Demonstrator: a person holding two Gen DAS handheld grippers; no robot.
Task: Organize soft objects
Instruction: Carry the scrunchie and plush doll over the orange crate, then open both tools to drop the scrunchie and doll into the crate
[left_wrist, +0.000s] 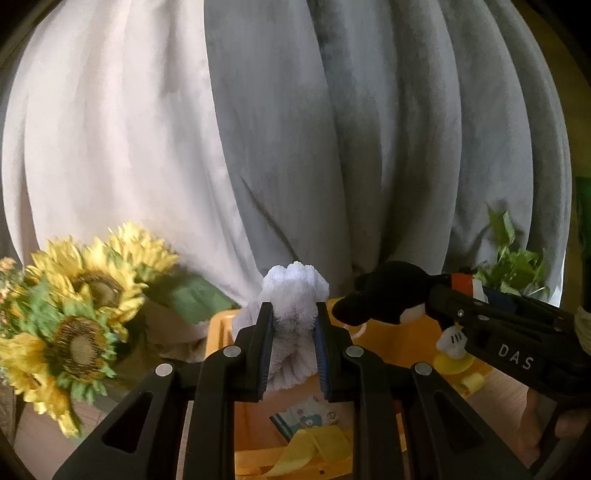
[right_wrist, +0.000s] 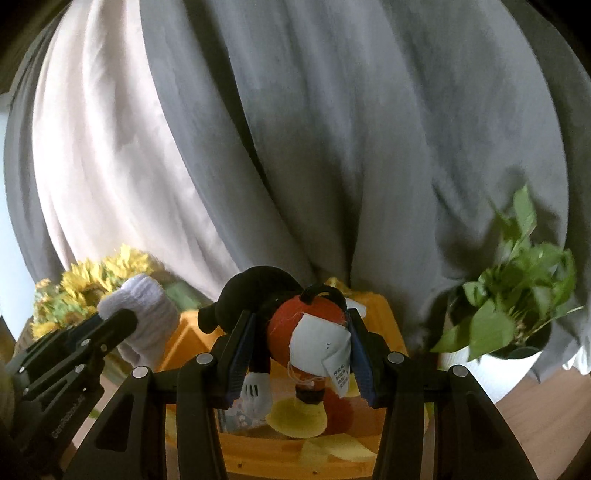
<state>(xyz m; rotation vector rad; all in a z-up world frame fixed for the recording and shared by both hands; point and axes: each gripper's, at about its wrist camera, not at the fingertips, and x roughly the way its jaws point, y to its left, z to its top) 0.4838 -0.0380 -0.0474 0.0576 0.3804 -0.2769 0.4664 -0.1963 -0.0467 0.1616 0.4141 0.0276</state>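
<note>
Left wrist view: your left hand-held gripper (left_wrist: 294, 332) is clamped on a fluffy white towel (left_wrist: 291, 295), held above the yellow bin (left_wrist: 221, 325). Your right hand-held gripper (right_wrist: 301, 350) grips a plush toy (right_wrist: 306, 332) with a black head, red body and white tag, also over the bin, right of the towel. Bin already holds yellow cloth (left_wrist: 314, 446) and a printed cloth (left_wrist: 306, 413). Sunflowers (left_wrist: 74, 306) sit on the left, potted plant (right_wrist: 517, 295) on the right, curtains (left_wrist: 295, 129) behind.

One towel (left_wrist: 293, 291), one plush toy (right_wrist: 295, 325)
</note>
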